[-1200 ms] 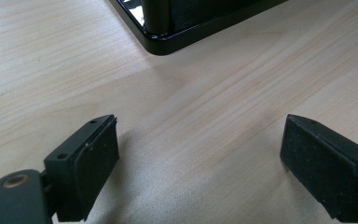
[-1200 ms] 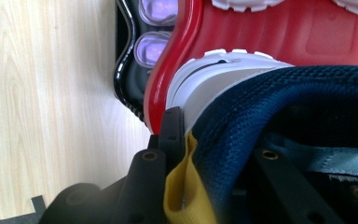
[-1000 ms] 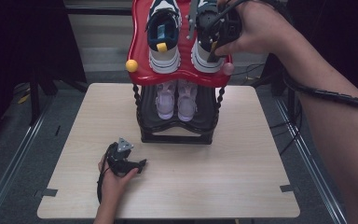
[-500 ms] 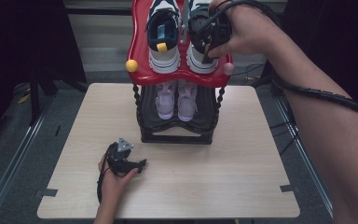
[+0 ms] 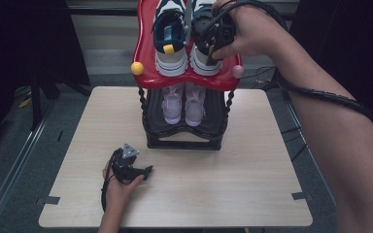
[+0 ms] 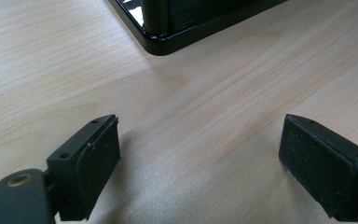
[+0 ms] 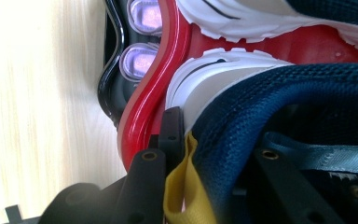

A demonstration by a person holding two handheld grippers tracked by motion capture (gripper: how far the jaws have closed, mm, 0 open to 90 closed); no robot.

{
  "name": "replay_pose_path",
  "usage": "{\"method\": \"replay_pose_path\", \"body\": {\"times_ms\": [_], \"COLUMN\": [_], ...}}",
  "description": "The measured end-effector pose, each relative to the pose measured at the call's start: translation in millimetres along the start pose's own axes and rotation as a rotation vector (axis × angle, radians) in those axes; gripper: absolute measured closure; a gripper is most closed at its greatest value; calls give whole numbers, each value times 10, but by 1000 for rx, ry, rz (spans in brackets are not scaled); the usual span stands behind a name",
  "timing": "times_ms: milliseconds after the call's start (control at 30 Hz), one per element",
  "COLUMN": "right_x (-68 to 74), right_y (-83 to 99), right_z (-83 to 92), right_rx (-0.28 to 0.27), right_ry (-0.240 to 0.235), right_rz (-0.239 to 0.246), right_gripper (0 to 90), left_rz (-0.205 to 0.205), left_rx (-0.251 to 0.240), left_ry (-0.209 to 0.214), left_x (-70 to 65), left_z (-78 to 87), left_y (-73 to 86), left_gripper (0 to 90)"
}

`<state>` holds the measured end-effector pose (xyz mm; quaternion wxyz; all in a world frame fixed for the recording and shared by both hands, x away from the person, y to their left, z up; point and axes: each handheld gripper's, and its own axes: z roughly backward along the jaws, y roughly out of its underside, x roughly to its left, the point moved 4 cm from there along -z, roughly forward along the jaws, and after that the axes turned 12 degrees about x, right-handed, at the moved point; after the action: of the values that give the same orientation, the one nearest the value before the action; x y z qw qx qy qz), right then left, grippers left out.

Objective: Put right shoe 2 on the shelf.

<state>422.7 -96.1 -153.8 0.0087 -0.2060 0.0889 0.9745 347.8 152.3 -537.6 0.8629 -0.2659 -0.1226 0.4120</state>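
A two-tier shoe rack stands on the table, with a red top shelf (image 5: 148,63) and a black lower tier (image 5: 184,141). Two navy and white sneakers sit on the red shelf. My right gripper (image 5: 208,44) is shut on the heel of the right sneaker (image 5: 200,62). In the right gripper view the right gripper (image 7: 205,186) clamps that sneaker's navy heel collar (image 7: 307,93) and its yellow pull tab (image 7: 179,182). The left sneaker (image 5: 167,43) stands beside it, untouched. My left gripper (image 5: 143,171) rests on the table in front of the rack, open, and nothing lies between its pads (image 6: 93,158).
A pair of pink shoes (image 5: 184,102) sits on the lower tier. A yellow ball (image 5: 136,68) and a pink ball (image 5: 237,72) cap the rack's front posts. The black base corner (image 6: 168,37) lies just ahead of the left gripper. The wooden table (image 5: 233,189) has dark floor around it.
The right hand has shifted slightly to the left over the right sneaker's heel. The left hand and its gripper have stayed where they were.
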Motion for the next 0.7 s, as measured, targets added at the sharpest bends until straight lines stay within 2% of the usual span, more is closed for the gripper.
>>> {"method": "replay_pose_path", "body": {"times_ms": [700], "right_x": [-58], "right_y": [-26], "right_z": [-94], "right_rx": [-1], "right_ry": [-16], "right_rz": [0], "right_gripper": [734], "left_rz": [2], "left_rx": [-2], "left_ry": [-1], "left_x": [-3], "left_z": [-1], "left_y": [-1], "left_gripper": [123]}}
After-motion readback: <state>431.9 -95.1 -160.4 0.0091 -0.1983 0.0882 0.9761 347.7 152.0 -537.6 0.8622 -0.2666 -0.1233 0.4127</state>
